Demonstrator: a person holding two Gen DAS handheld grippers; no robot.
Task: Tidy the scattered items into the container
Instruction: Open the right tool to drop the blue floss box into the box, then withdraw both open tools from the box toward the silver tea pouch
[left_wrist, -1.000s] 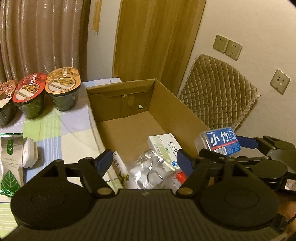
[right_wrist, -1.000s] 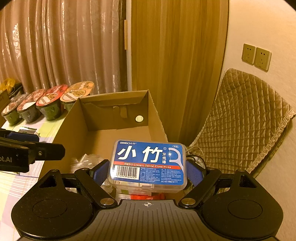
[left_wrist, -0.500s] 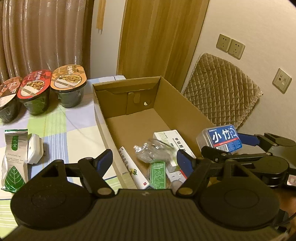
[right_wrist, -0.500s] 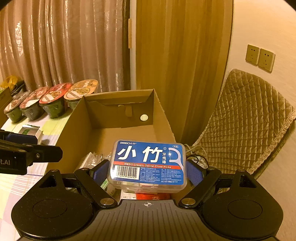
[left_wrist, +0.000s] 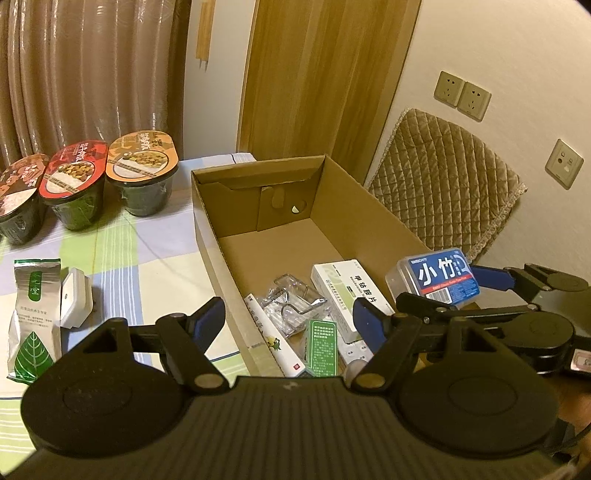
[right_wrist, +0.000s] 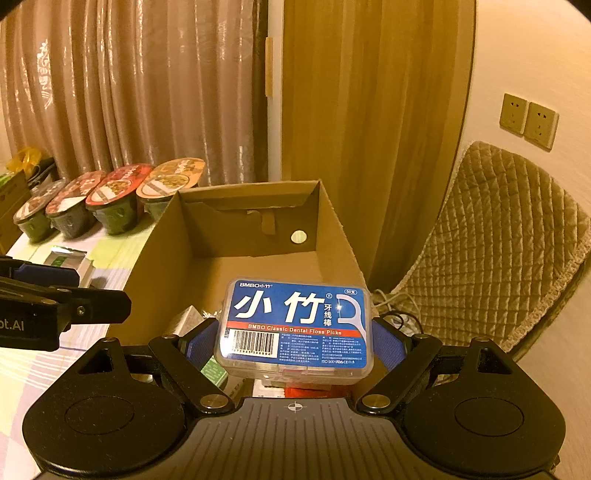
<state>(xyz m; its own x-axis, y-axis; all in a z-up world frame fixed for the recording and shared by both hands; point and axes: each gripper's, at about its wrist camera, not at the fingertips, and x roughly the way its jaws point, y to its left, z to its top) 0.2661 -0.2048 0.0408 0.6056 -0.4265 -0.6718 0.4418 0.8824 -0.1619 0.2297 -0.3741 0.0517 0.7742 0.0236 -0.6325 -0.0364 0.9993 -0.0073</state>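
Right hand-held gripper (right_wrist: 295, 341) clamped on the floss box (right_wrist: 297, 326), poised above the near end of the carton (right_wrist: 255, 225). Risk from here: smooth plastic pinched only at its short ends, so could twist or slip out early and clip the carton's right wall at 3 o'clock, bouncing out toward the chair (right_wrist: 498, 243). Could also land hard on the medicine box (left_wrist: 345, 291) and clear packet (left_wrist: 291, 302) already inside. Floss box dead centre between the fingers, at 12 o'clock from the wrist, label up. Left hand-held gripper (left_wrist: 288, 319) spread apart, empty, low at 9 o'clock over the surface (left_wrist: 147, 243). Tea pouch (left_wrist: 35, 314) and white plug (left_wrist: 75, 302) not yet packed.
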